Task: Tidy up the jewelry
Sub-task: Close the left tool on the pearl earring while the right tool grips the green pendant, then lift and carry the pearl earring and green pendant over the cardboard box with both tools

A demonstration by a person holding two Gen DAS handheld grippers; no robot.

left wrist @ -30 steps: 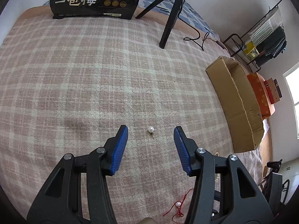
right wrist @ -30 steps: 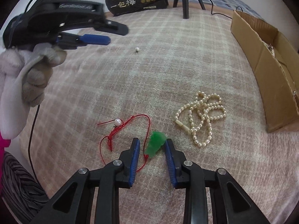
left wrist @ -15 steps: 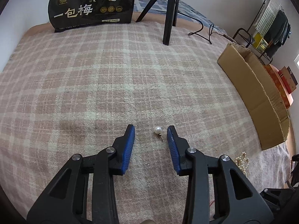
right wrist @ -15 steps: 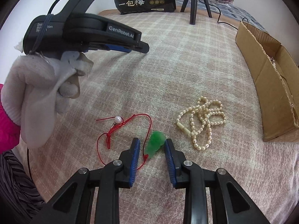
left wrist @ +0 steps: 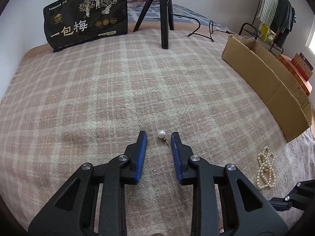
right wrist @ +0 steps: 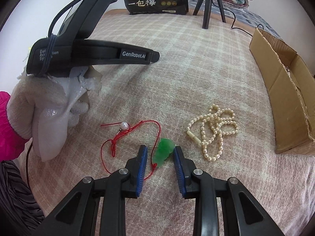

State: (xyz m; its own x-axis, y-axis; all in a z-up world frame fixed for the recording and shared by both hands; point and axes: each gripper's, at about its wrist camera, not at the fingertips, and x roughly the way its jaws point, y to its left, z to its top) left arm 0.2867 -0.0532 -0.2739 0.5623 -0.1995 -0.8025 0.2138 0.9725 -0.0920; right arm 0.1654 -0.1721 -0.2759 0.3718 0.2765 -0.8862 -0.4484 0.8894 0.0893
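My left gripper [left wrist: 158, 135] is low over the plaid blanket [left wrist: 98, 90], jaws apart. The pearl earring [left wrist: 161, 134] lies on the blanket between the fingertips, nearer the right pad, its pin pointing toward that pad; whether it touches is not discernible. My right gripper [right wrist: 159, 150] also has its jaws apart, with the green pendant [right wrist: 164, 152] lying between the pads, its far edge against the right pad. The pendant's red cord [right wrist: 135, 130] loops to the left, and a second pearl [right wrist: 124, 126] sits on it. The pearl necklace [right wrist: 213, 130] is heaped just right of the pendant. The cardboard box [right wrist: 283, 90] stands at the far right.
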